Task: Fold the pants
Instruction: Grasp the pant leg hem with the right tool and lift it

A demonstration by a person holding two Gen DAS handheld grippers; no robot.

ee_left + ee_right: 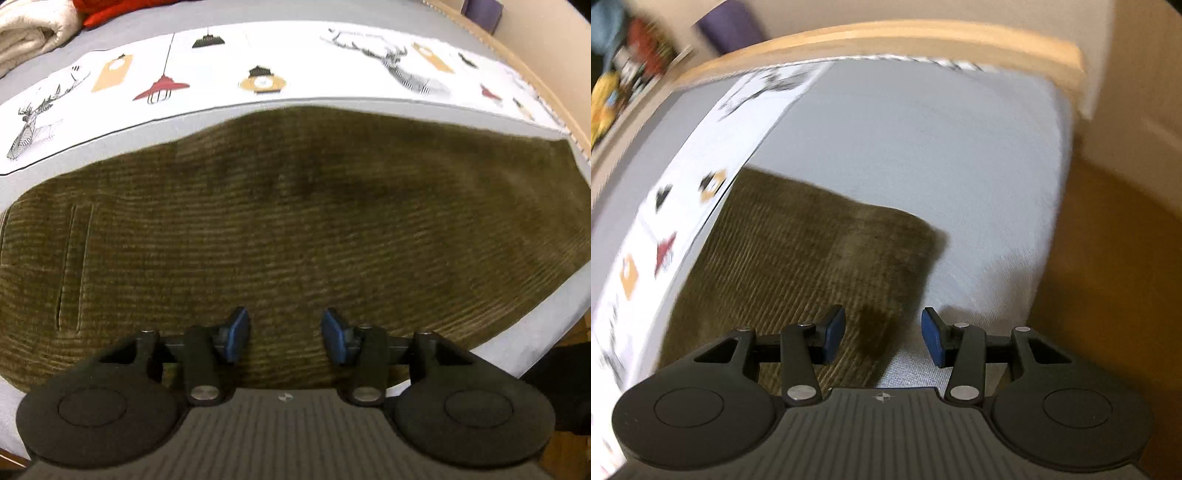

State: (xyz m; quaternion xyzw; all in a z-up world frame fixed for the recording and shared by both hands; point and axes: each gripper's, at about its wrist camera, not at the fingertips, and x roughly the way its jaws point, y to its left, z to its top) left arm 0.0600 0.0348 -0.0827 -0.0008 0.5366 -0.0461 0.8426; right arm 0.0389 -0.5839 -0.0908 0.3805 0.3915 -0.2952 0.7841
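Olive-green corduroy pants (295, 229) lie flat on a bed, folded lengthwise, with a pocket slit at the left end. My left gripper (285, 334) is open and empty, hovering over the near edge of the pants. In the right wrist view the pants (798, 258) show their right end, and my right gripper (883, 338) is open and empty above that end's near corner, its blue pads straddling the fabric edge. The right wrist view is motion-blurred.
A grey bed sheet (517, 347) with a white printed band (258, 66) of deer and lamps runs behind the pants. Folded cream and red textiles (33, 33) sit at the far left. A wooden bed frame (886, 37) borders the far end; the floor (1108, 258) is to the right.
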